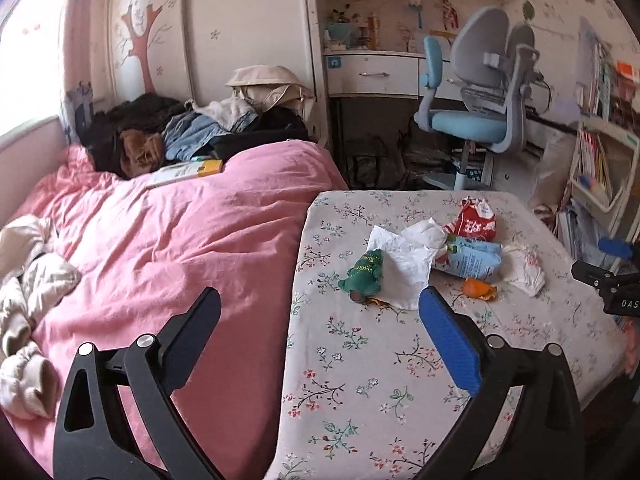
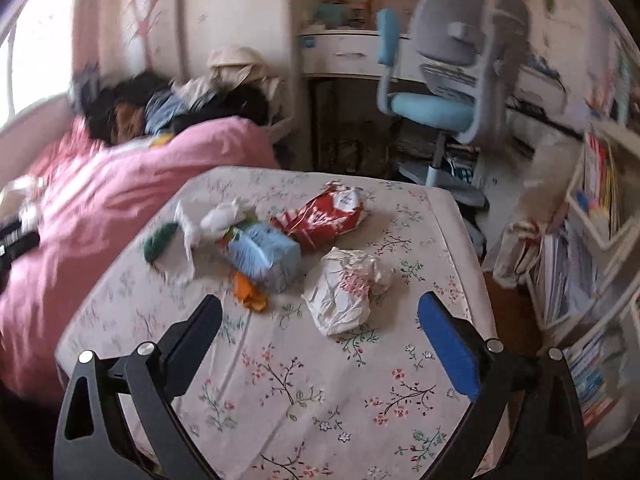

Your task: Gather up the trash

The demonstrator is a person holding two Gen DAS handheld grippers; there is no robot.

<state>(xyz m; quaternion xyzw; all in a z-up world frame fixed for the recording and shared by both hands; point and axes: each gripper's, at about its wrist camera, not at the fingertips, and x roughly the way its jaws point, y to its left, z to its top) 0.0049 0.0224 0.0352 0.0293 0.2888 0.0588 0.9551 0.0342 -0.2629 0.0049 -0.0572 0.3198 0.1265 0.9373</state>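
Note:
A heap of trash lies on the floral-cloth table (image 1: 360,380): a red snack bag (image 1: 474,222), a blue packet (image 1: 474,258), white tissue (image 1: 404,268), a green wrapper (image 1: 362,274), an orange wrapper (image 1: 478,289) and a crumpled white plastic bag (image 1: 524,270). My left gripper (image 1: 320,300) hovers open and empty over the table's left edge, short of the heap. My right gripper (image 2: 320,305) is open and empty too, with the white plastic bag (image 2: 346,292) just ahead between its fingers, untouched. The blue packet (image 2: 266,256) and red bag (image 2: 320,216) lie beyond. The right wrist view is blurred.
A bed with a pink duvet (image 1: 160,240) adjoins the table on the left, with piled clothes (image 1: 180,132) and a book (image 1: 188,170) at its far end. A blue chair (image 1: 468,120) and desk (image 1: 372,72) stand behind. Bookshelves (image 2: 592,240) crowd the right.

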